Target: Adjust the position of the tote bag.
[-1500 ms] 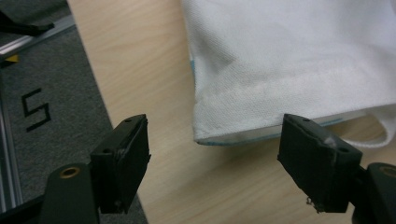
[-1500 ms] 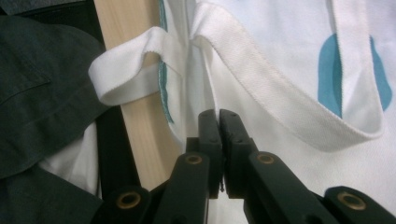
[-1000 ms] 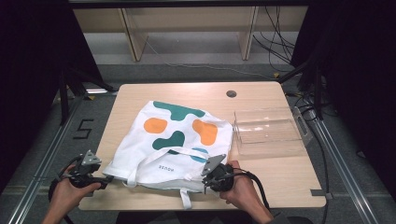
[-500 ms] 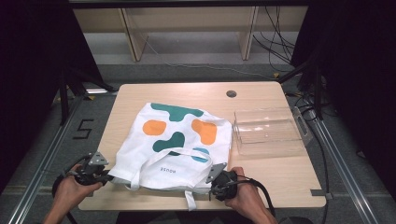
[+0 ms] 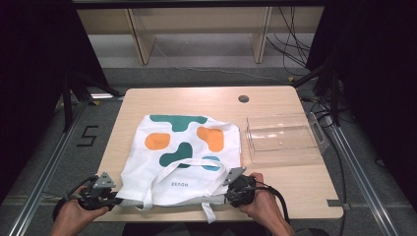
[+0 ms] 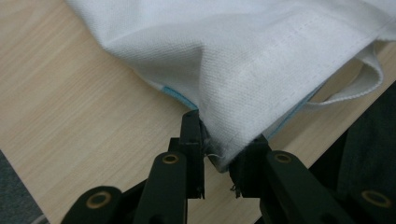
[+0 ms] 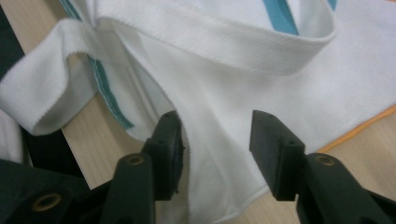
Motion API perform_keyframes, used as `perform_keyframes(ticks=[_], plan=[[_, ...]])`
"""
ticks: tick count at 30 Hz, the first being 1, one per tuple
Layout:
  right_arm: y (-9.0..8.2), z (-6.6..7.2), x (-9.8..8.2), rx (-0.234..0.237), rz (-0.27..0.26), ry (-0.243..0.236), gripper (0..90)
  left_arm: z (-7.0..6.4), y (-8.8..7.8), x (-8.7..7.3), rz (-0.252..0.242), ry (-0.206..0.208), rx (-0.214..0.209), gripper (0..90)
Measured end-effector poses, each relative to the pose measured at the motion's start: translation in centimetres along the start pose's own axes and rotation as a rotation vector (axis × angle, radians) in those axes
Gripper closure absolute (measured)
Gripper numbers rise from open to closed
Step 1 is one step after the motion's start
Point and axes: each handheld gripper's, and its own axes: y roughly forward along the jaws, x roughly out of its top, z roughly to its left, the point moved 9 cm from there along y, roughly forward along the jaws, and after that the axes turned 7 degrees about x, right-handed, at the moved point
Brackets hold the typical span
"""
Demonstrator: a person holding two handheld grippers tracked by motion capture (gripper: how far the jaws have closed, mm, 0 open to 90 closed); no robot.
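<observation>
A white tote bag [image 5: 187, 152] with green and orange blobs lies flat on the wooden table [image 5: 196, 101], its handles toward me. My left gripper [image 5: 118, 200] is at the bag's near-left corner. In the left gripper view the gripper [image 6: 224, 144] is shut on that bunched corner [image 6: 261, 51]; its jaws closed on it and have just eased slightly apart. My right gripper [image 5: 223, 197] is at the near-right corner. Its jaws [image 7: 215, 140] have just been opening and stand apart over a fold of the bag [image 7: 364, 70], under a handle strap [image 7: 224, 32].
A clear plastic box [image 5: 282, 137] stands right of the bag. A round cable hole [image 5: 243, 98] sits at the table's far side. The bag's near edge and one strap [image 5: 209, 214] reach the table's front edge.
The left jaws have closed on the bag's near-left corner. The right jaws have opened off the near-right corner. The bag's raised near edge now lies flatter and closer to the front edge.
</observation>
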Motion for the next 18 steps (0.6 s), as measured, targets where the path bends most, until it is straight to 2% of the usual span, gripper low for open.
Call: perform_keyframes(ticks=[1, 2, 3, 4, 5, 6, 7, 8, 9, 10, 11, 12, 13, 15, 16, 17, 18], plan=[[0.1, -0.1, -0.4, 0.006, 0.031, -0.022, 58.6, 0.1, -0.1, -0.1, 0.009, 0.001, -0.003, 73.6], [0.2, 0.0, -1.5, 0.008, 0.067, 0.026, 60.6, 0.2, 0.0, -0.1, 0.001, -0.001, -0.005, 70.9], [0.2, 0.0, -1.5, 0.008, 0.067, 0.026, 60.6, 0.1, 0.1, -0.2, -0.004, -0.019, -0.008, 70.9], [0.2, -0.3, -1.9, 0.005, 0.072, 0.006, 62.0, 0.2, 0.2, -0.2, 0.003, -0.013, -0.005, 68.9], [-0.1, -0.4, -2.3, -0.013, 0.081, 0.037, 63.0, 0.1, 0.3, -0.2, 0.011, -0.016, -0.015, 66.5], [-0.2, -0.6, -2.4, -0.013, 0.074, 0.031, 67.5, 0.0, 0.4, -0.1, 0.001, -0.022, -0.015, 64.6], [-0.5, -0.5, -2.5, -0.013, 0.072, 0.066, 68.8, -0.1, 0.4, 0.0, 0.002, -0.014, -0.014, 62.6], [-0.6, -0.6, -2.6, -0.024, 0.076, 0.070, 70.4, -0.3, 0.6, -0.1, 0.010, -0.021, -0.018, 60.7], [-0.7, -0.8, -2.6, -0.026, 0.078, 0.068, 74.2, -0.3, 0.8, -0.1, 0.014, -0.006, -0.007, 57.7], [-0.7, -0.8, -2.6, -0.026, 0.078, 0.068, 74.2, -0.4, 0.8, -0.1, 0.024, 0.013, -0.015, 57.7], [-0.7, -0.9, -2.6, -0.025, 0.073, 0.073, 75.0, -0.3, 0.8, 0.0, 0.038, 0.015, -0.011, 54.4], [-0.7, -1.1, -2.5, -0.027, 0.062, 0.078, 77.3, -0.2, 1.1, 0.3, 0.013, 0.010, 0.011, 48.5], [-0.7, -1.1, -2.5, -0.027, 0.062, 0.078, 77.3, -0.2, 1.1, 0.3, 0.016, 0.014, 0.009, 48.5], [-0.9, -1.4, -2.5, -0.025, 0.060, 0.087, 77.5, -0.2, 1.3, 0.7, 0.003, 0.025, 0.031, 44.0], [-0.9, -1.5, -2.5, -0.023, 0.055, 0.100, 77.4, -0.2, 1.2, 0.6, 0.019, 0.026, 0.024, 43.8], [-0.9, -1.7, -2.5, -0.025, 0.045, 0.098, 77.3, -0.4, 1.3, 0.8, 0.003, 0.016, 0.027, 44.1], [-1.0, -1.8, -2.5, -0.021, 0.041, 0.107, 77.1, -0.2, 1.4, 0.8, 0.007, 0.026, 0.028, 45.4]])
